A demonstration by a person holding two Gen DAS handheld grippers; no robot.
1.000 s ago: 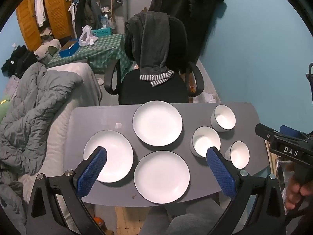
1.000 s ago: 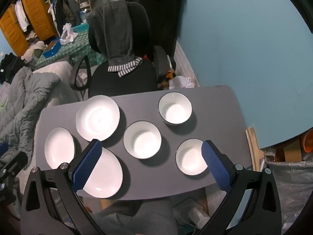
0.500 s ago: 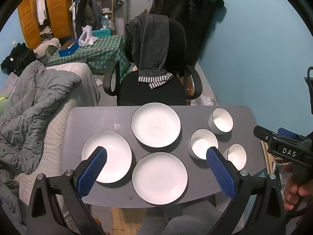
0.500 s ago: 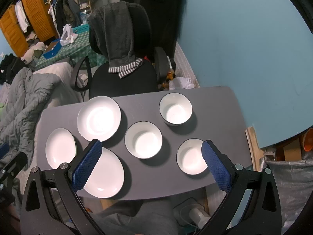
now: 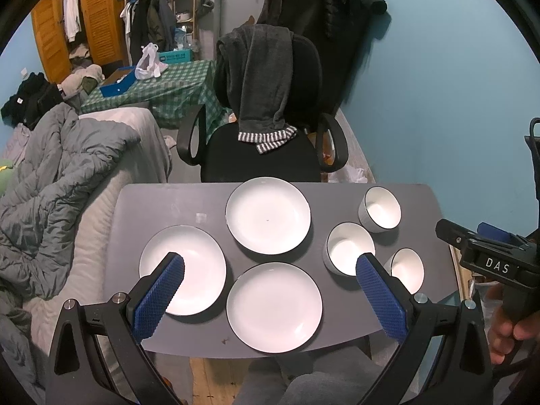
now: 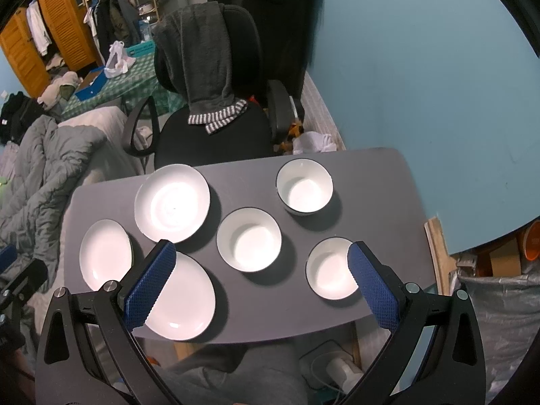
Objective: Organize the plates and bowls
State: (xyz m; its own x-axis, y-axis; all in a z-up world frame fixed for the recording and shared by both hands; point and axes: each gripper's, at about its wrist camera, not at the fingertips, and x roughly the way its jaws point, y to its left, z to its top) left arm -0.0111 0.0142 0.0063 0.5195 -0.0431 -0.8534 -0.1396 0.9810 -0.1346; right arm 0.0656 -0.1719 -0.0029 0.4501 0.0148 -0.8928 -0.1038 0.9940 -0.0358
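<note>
Left wrist view looks along the left gripper (image 5: pixel 270 266), held above the grey table (image 5: pixel 162 202) with its blue-padded fingers (image 5: pixel 158 298) spread wide and nothing between them; right wrist view shows the right gripper (image 6: pixel 261 260) likewise spread and empty over the same table; the right gripper's body also shows at the edge of the left view, gripped by a hand (image 5: pixel 509 330).

Three white plates lie flat on the table's left half: the near plate (image 5: pixel 274 307) at the front edge, the left plate (image 5: pixel 189 263) beside it, the far plate (image 5: pixel 268 215) toward the office chair (image 5: pixel 263 155); they sit close together without overlapping; three white bowls stand upright on the right half: the middle bowl (image 6: pixel 249 239), the far bowl (image 6: pixel 304 187), the near bowl (image 6: pixel 329 268), each apart from the others.

A dark garment (image 5: pixel 260 77) hangs over the chair back; a grey duvet (image 5: pixel 50 175) lies to the left.
</note>
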